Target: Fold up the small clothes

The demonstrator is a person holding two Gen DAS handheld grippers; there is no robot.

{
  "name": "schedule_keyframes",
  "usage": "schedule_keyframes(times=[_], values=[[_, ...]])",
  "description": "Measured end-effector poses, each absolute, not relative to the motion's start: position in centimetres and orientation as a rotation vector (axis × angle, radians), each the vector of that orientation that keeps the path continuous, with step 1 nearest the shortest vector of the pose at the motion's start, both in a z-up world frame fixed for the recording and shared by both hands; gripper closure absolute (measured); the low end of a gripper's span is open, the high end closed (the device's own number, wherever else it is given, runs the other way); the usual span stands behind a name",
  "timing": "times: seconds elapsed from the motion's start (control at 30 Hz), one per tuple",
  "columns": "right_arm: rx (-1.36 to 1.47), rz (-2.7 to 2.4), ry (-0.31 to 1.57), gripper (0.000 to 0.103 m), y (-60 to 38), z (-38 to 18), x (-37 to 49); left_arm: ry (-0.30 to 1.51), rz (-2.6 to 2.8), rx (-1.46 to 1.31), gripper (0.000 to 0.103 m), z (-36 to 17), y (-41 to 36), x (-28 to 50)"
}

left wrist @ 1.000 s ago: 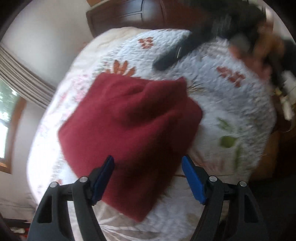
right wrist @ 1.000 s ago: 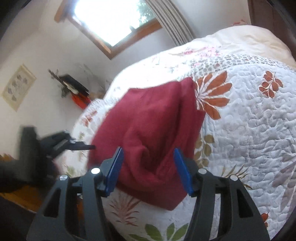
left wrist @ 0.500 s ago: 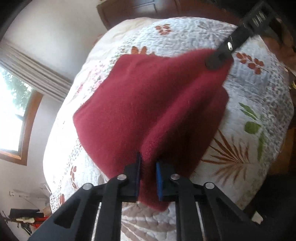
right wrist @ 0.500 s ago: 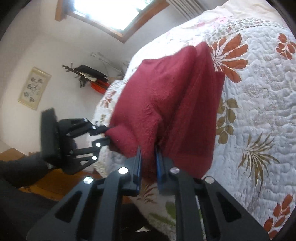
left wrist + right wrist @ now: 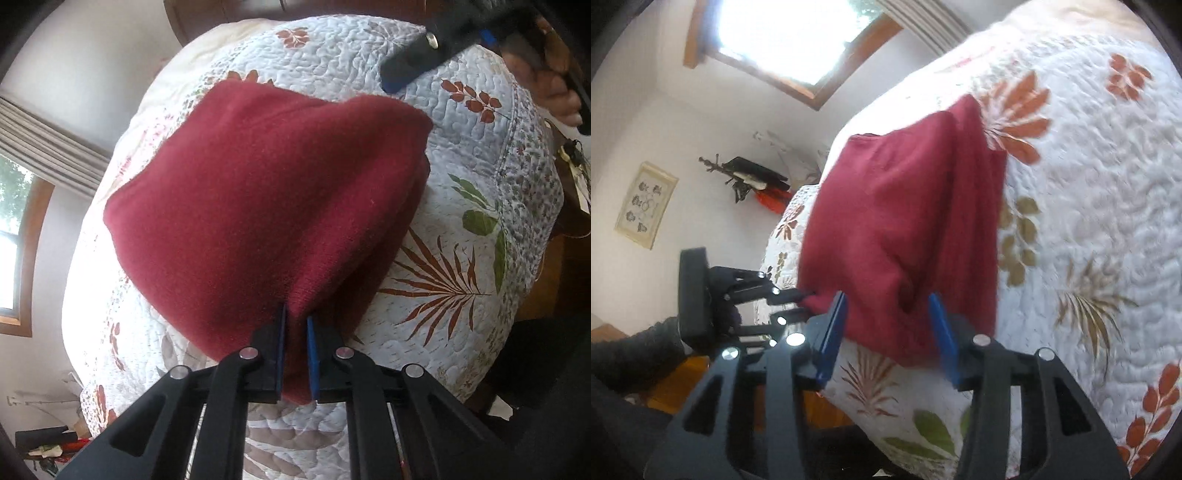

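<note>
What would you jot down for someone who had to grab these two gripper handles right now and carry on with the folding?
Left gripper: shut on the near edge of the red garment, pinching a fold of it.
Right gripper: open, holding nothing, its blue pads either side of the garment's near corner.
The garment lies on the floral quilt, doubled over into layers, bunched where the left gripper holds it.
Done: at least one fold appears to be in.
Left: probably let go on the left, flatten the layers and square the edges.
</note>
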State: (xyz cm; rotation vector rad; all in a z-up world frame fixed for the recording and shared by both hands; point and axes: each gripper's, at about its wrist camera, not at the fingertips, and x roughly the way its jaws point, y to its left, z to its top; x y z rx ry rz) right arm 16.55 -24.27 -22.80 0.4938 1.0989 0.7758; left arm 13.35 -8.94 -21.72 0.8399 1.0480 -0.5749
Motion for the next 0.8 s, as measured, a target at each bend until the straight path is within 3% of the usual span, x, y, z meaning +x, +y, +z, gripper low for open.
schedule_keyframes(times=[0.07, 0.1, 0.13, 0.3, 0.4, 0.43, 0.47, 0.5, 0.6, 0.7, 0.8], values=[[0.455, 0.786, 1.151, 0.058, -22.8, -23.9, 17.2, 1.047, -0.579, 0.847, 0.093, -21.6, -8.7, 13.4], [0.439, 0.787, 1.190, 0.067, -22.3, -24.7, 17.3, 1.047, -0.583, 0.847, 0.092, -21.3, -8.8, 12.9], [0.429, 0.801, 1.245, 0.097, -21.8, -25.9, 17.2, 1.047, -0.589, 0.848, 0.092, -21.2, -8.7, 12.8], [0.440, 0.732, 1.315, 0.097, -23.3, -28.3, 16.2, 1.066, -0.631, 0.830, 0.091, -21.3, -9.1, 12.5], [0.466, 0.795, 1.281, 0.083, -23.1, -26.4, 16.4, 1.064, -0.647, 0.838, 0.086, -20.8, -9.2, 12.1], [0.482, 0.816, 1.240, 0.068, -23.6, -24.7, 16.8, 1.063, -0.655, 0.825, 0.085, -20.1, -9.1, 12.0], [0.501, 0.816, 1.199, 0.046, -24.2, -23.5, 17.1, 1.065, -0.672, 0.796, 0.084, -19.1, -8.9, 11.9], [0.516, 0.801, 1.158, 0.040, -24.9, -22.3, 17.8, 1.060, -0.688, 0.764, 0.081, -17.9, -8.7, 11.6], [0.557, 0.736, 1.107, 0.041, -26.4, -20.8, 21.5, 1.032, -0.705, 0.691, 0.070, -15.8, -8.3, 11.7], [0.594, 0.682, 1.127, 0.044, -26.6, -22.2, 26.2, 0.995, -0.737, 0.603, 0.066, -14.6, -8.4, 12.3], [0.612, 0.669, 1.170, 0.054, -25.3, -24.2, 28.4, 0.949, -0.798, 0.547, 0.059, -14.9, -9.7, 12.7]])
